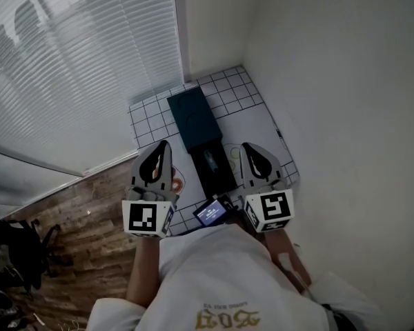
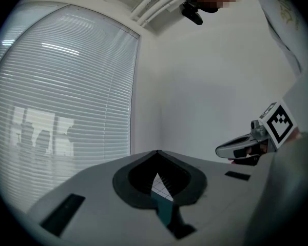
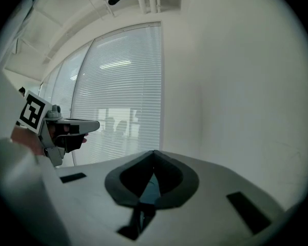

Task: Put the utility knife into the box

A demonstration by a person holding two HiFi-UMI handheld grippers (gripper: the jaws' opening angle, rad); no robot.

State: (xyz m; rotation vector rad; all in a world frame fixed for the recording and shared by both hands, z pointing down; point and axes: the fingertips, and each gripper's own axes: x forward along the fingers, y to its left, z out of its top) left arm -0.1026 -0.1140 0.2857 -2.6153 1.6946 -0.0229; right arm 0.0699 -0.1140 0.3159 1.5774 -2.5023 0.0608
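**Both grippers closed and empty, one on each side of the open box.**

Your left gripper [image 1: 163, 145] and your right gripper [image 1: 249, 147] are held above the grid mat [image 1: 152, 116]. Each has its jaws brought together at the tips, with nothing between them. The box [image 1: 223, 179] lies between the two grippers, and its teal lid [image 1: 193, 119] is folded open toward the corner of the walls. A small blue-grey thing that appears to be the utility knife [image 1: 210, 161] rests inside the box, apart from both grippers; it is too small to show detail. A lit screen [image 1: 210, 212] sits near your chest, just below the box. Blinds [image 1: 76, 61] fill the left.
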